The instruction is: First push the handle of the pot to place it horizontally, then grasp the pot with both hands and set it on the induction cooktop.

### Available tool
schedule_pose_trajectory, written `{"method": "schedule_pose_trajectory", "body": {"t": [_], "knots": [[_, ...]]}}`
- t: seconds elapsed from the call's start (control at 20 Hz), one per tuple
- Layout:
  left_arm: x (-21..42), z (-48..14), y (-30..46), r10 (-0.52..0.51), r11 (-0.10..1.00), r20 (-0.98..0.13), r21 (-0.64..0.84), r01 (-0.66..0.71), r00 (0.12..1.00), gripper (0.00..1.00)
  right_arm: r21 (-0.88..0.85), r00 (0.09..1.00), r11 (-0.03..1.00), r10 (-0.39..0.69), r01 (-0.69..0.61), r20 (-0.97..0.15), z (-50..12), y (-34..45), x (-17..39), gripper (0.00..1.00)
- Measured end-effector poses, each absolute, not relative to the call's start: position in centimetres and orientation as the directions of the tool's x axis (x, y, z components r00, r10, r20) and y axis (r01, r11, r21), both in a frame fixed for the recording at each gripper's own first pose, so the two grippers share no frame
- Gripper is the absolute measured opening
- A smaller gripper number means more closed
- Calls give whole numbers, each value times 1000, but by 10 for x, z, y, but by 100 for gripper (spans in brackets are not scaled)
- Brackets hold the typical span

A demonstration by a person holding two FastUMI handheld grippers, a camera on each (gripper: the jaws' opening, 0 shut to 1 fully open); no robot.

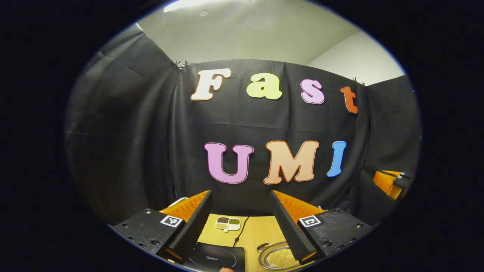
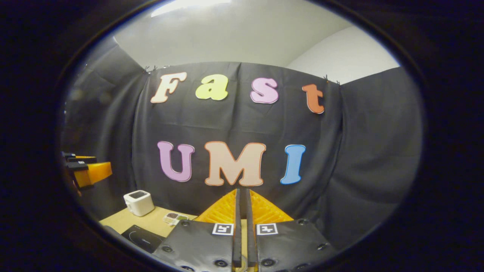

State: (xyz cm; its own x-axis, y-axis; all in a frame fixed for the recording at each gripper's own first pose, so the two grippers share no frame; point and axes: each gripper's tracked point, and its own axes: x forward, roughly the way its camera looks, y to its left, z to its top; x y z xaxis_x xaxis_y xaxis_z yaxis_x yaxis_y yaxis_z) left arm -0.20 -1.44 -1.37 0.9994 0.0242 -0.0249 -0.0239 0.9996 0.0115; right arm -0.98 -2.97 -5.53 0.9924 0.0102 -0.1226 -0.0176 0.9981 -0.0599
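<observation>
Your left gripper (image 1: 240,223) was spread, right gripper (image 2: 242,226) pinched together; pot (image 1: 278,257), lower right, looked heavy, rigid: grip its rim.

Pot (image 1: 278,257): shallow, glass-lidded, yellowish grains inside — on the table, right of cooktop
Cooktop (image 1: 215,258): black, flat — bare on top

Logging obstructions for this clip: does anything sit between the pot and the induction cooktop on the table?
Nothing visible does. In the left gripper view the round metal pot with yellowish contents sits just right of the flat black induction cooktop, with bare wooden table between them. The small white divided dish and thin black cord lie farther back.
</observation>
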Motion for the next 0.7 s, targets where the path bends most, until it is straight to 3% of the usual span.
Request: {"method": "schedule_pose_trajectory", "body": {"t": [0.05,0.25,0.4,0.5,0.65,0.7], "knots": [[-3,-14,-15,26,1000,-25,16,-25,999,96,-66,989,998,14,-24,-149,-68,-31,-12,5],[-4,-13,-18,27,999,-22,37,-26,999,93,-94,964,994,30,-57,-266,-128,-36,-26,8],[-6,-14,-16,36,998,-22,54,-34,999,93,-106,937,990,47,-89,-347,-173,-36,-41,2],[-7,-12,-15,38,998,-12,53,-37,999,94,-116,917,987,61,-116,-394,-202,-37,-51,14],[-9,-12,-13,44,997,-13,56,-43,999,96,-123,879,980,81,-156,-469,-248,-36,-68,14],[-10,-13,-12,48,997,-12,57,-48,999,96,-115,860,979,90,-169,-502,-265,-35,-76,6]]}}
